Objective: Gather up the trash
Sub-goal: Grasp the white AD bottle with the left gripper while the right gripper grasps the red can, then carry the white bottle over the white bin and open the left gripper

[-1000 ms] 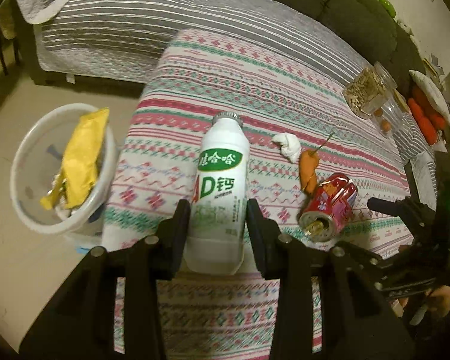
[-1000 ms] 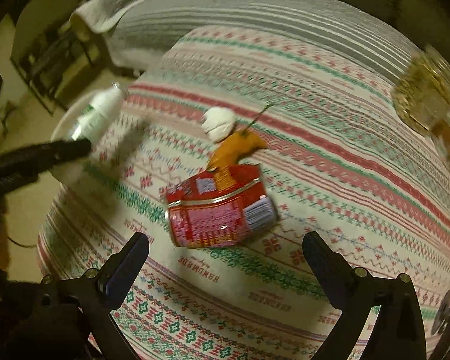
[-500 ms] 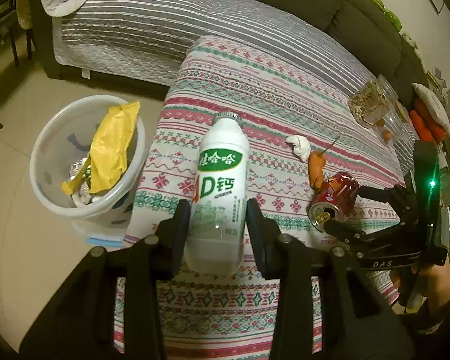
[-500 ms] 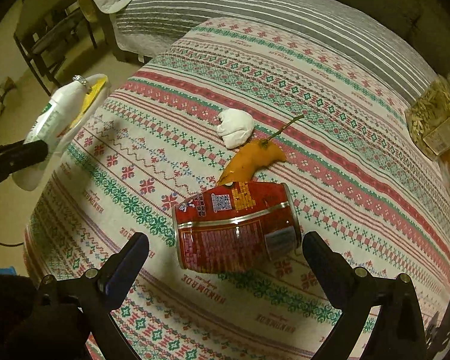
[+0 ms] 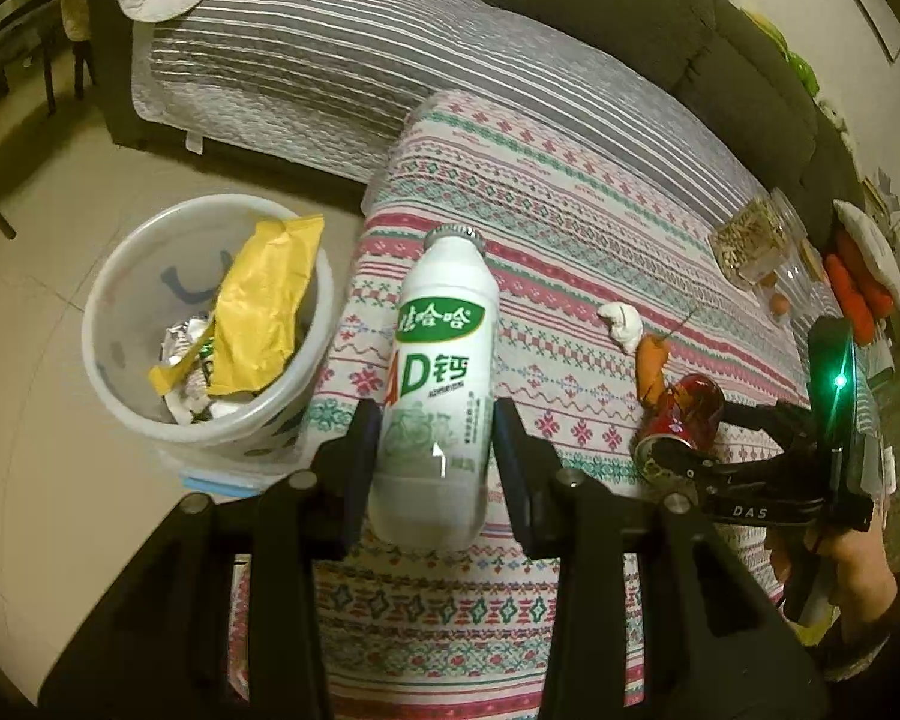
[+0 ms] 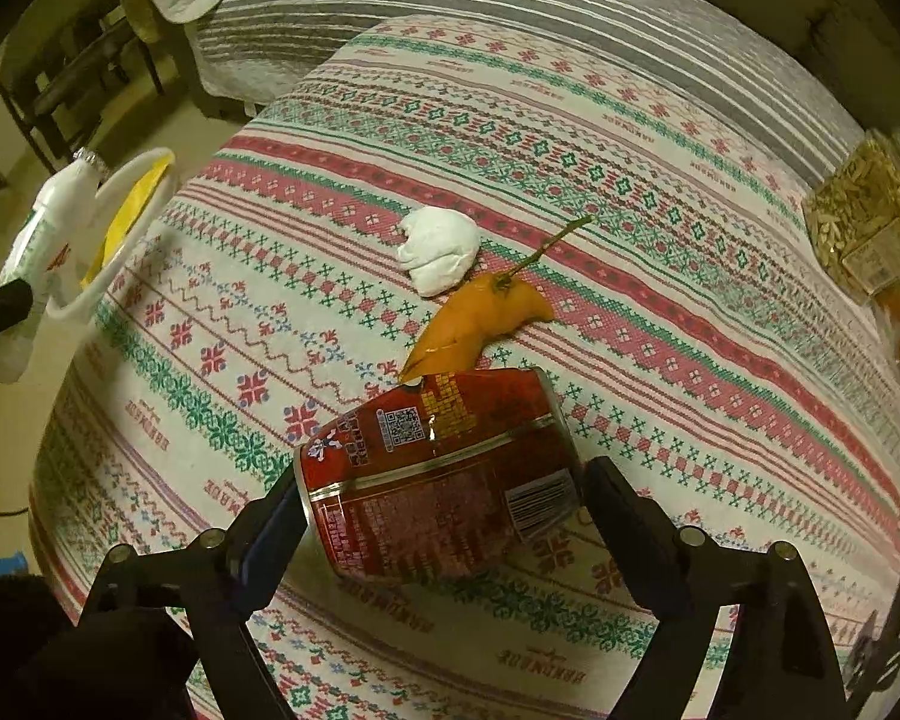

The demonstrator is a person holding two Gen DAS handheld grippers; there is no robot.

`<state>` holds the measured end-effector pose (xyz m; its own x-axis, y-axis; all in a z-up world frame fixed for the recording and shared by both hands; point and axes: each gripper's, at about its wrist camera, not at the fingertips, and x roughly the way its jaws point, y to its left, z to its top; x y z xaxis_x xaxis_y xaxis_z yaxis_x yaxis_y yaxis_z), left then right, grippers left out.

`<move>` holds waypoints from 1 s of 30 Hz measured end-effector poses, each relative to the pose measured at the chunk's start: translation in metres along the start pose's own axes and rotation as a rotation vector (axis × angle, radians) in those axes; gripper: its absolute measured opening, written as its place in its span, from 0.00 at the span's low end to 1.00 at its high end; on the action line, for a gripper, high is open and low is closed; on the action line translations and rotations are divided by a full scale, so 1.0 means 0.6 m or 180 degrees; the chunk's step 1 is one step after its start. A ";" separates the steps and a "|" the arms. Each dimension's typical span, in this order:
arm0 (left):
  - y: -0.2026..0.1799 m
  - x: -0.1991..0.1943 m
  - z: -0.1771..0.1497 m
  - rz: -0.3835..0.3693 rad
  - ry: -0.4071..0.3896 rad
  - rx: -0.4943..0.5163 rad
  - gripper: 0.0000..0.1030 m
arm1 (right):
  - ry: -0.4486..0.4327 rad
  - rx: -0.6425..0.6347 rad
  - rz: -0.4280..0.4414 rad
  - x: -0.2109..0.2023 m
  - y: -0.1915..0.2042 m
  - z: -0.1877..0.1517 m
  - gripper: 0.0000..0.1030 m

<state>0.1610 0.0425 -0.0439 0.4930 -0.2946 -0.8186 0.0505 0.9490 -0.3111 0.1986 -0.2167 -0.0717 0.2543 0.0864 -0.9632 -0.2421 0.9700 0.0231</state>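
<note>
My left gripper (image 5: pixel 435 420) is shut on a white milk-drink bottle (image 5: pixel 444 360) with a green label, held neck forward above the table's left end. Just left of it on the floor stands the white trash bin (image 5: pixel 120 276), with a yellow wrapper (image 5: pixel 258 312) and foil inside. A dented red can (image 6: pixel 438 474) lies on its side on the patterned tablecloth (image 6: pixel 570 138). My right gripper (image 6: pixel 441 486) straddles it lengthwise, its jaws closing and its pads touching both ends. Beyond the can lie an orange pepper (image 6: pixel 480 318) and a crumpled white tissue (image 6: pixel 441 249).
A glass jar of seeds (image 6: pixel 864 222) and small orange fruits stand at the table's right end. A sofa under a striped grey cover (image 5: pixel 330 60) runs behind the table. Chair legs show at the far left on the tiled floor.
The left gripper has carried the bottle leftward, so the bin shows nearer its side. The right gripper has come down over the can and its jaws have narrowed onto the can's ends.
</note>
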 end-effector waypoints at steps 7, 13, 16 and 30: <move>0.030 -0.009 0.016 0.0004 -0.0076 -0.0134 0.39 | -0.0033 0.0249 0.0217 -0.009 -0.024 0.006 0.87; 0.079 -0.018 0.037 0.0047 -0.0201 -0.0335 0.39 | -0.0165 0.0409 0.0277 -0.036 -0.043 0.012 0.87; 0.109 -0.016 0.049 0.0107 -0.0262 -0.0455 0.39 | -0.0260 0.0483 0.0325 -0.051 -0.049 0.017 0.87; 0.210 0.046 0.068 0.0380 0.0011 -0.0945 0.39 | -0.0439 0.0736 0.0421 -0.065 -0.063 0.042 0.87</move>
<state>0.2164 0.1583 -0.0856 0.4772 -0.1841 -0.8593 -0.2633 0.9029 -0.3397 0.2212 -0.2511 -0.0284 0.3634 0.2303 -0.9027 -0.0659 0.9729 0.2216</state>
